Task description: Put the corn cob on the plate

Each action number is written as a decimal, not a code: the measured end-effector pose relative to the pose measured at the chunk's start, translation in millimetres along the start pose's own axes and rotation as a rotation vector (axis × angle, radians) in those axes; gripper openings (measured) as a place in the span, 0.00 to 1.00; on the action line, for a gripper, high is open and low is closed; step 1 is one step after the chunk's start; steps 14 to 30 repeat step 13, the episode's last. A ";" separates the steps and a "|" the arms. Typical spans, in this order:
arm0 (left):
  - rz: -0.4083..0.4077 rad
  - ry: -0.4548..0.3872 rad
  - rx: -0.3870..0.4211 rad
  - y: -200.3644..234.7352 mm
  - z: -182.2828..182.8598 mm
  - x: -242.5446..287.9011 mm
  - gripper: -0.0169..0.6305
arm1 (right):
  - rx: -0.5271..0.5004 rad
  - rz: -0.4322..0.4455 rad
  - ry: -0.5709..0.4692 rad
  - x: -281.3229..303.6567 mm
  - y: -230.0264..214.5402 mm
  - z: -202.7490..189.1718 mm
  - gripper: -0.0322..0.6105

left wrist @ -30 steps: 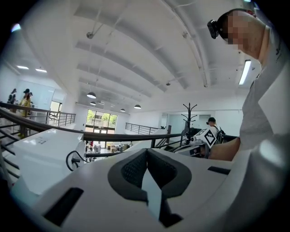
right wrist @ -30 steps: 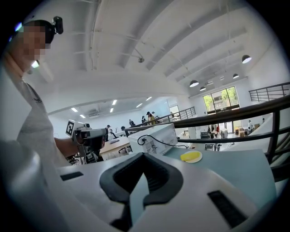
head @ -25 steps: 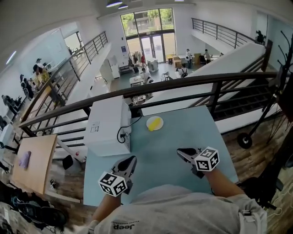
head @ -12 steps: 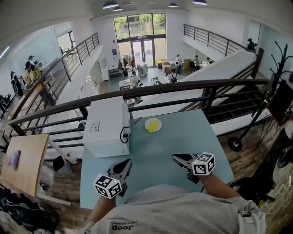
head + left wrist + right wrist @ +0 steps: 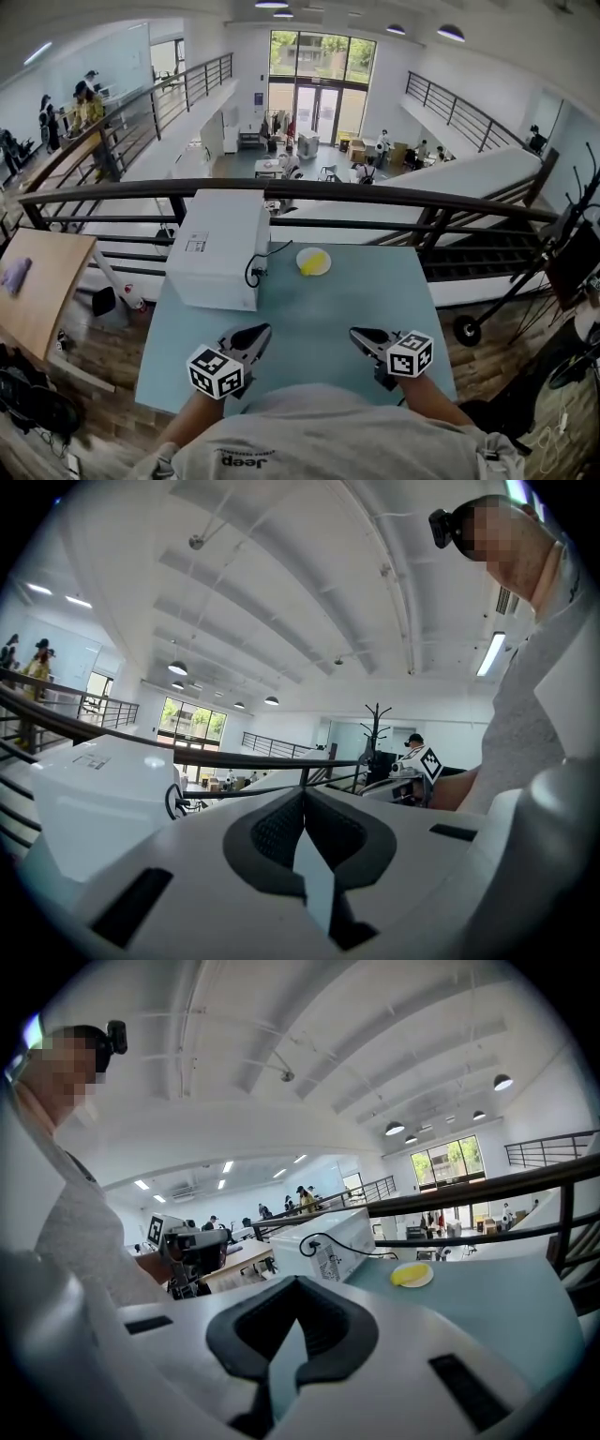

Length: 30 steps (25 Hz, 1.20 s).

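left gripper (image 5: 255,334) jaws together, nothing between them. right gripper (image 5: 362,337) likewise, pads meeting, empty. both low over near edge of blue table (image 5: 375,291). corn cob (image 5: 312,261) lies on white plate (image 5: 326,268) at far side, near white box (image 5: 220,248), well apart from both grippers.

Yellow, white, teal
Yellow corn cob (image 5: 318,260), white plate (image 5: 302,266), pale teal table (image 5: 380,292), white box (image 5: 220,246); black-and-white marker squares on left gripper (image 5: 259,331), right gripper (image 5: 357,335).
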<state>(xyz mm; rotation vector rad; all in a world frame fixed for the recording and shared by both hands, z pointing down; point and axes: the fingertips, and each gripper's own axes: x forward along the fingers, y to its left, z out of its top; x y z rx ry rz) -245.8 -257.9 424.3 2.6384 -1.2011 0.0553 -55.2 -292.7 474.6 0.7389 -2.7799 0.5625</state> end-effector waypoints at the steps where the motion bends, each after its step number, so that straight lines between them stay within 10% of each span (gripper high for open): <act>1: 0.004 0.000 0.001 -0.9 0.2 -0.5 0.06 | -0.001 0.005 0.001 0.4 0.2 -0.1 0.07; 30: 0.047 -0.002 -0.007 7.1 -1.4 -7.2 0.06 | -0.031 0.059 0.016 15.7 3.1 2.0 0.07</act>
